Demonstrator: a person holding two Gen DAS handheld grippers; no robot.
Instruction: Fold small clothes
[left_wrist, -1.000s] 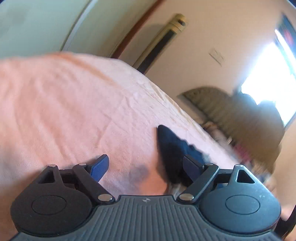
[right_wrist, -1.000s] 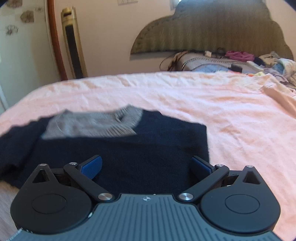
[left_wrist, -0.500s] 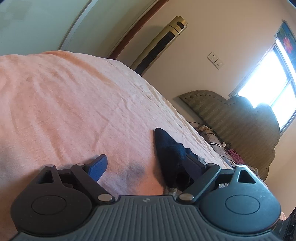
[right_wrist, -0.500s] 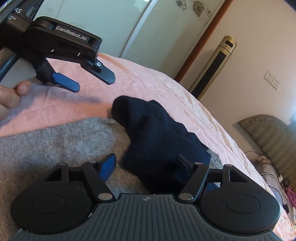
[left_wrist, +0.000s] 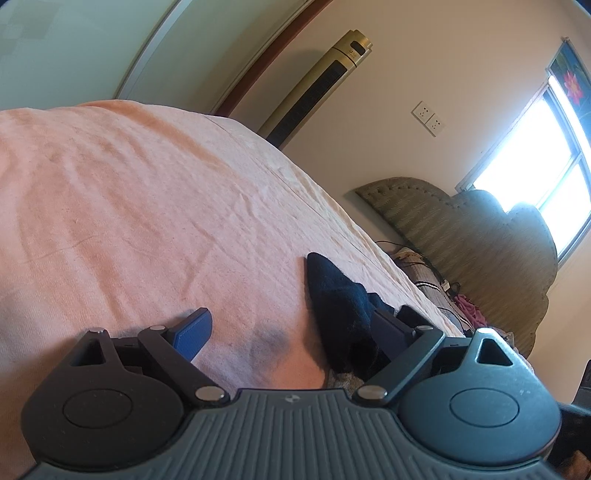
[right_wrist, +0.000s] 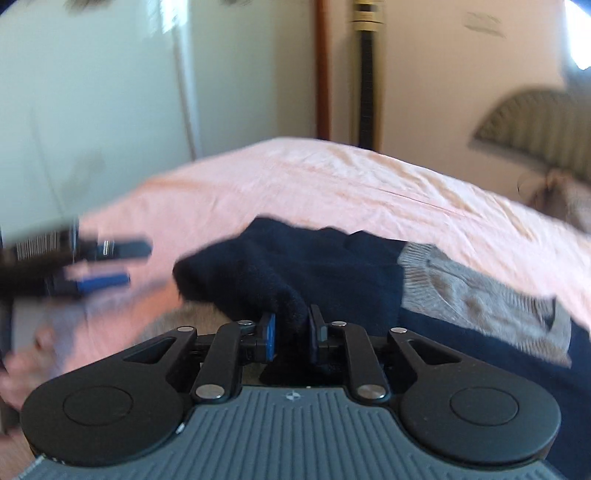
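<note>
Over the pink bed, your right gripper tilts down, its jaws just closed on the navy sweater; your left gripper sits spread beside the sleeve.

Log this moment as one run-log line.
right gripper: just closed, pinching sleeve of navy knit sweater with grey collar | left gripper: open, empty | surface: pink bedsheet
</note>
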